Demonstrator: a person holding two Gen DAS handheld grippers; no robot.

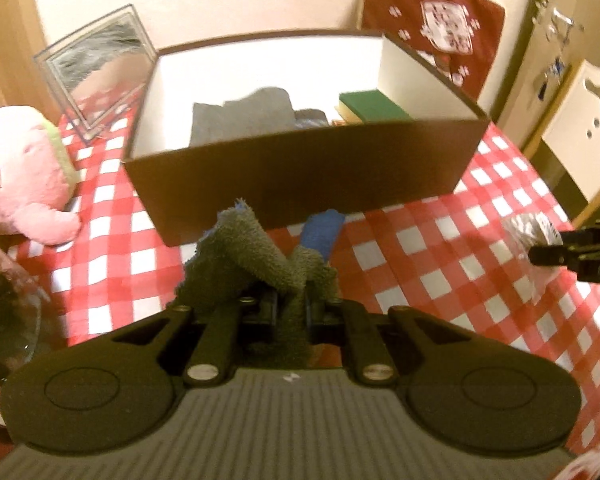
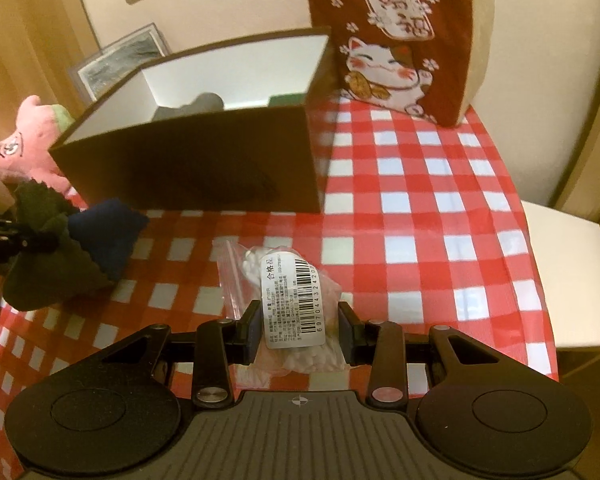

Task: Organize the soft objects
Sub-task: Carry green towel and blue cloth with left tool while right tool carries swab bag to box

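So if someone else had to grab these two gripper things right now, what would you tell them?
Left gripper: shut on a grey-green terry cloth with blue backing, held just in front of the dark brown cardboard box.
Right gripper: jaws around a clear zip bag of white pieces on the red-and-white checked tablecloth; grip unclear.
Done: a grey cloth and a green sponge lie in the box.
Left: the cloth, the bag, probably the pink plush toy beside the box.

It was a lived-in home room, judging by the table under a red-and-white checked tablecloth and the dark red lucky-cat cushion propped against a cream wall. A pink plush toy, a clear acrylic picture frame and a wooden door added to the domestic look.
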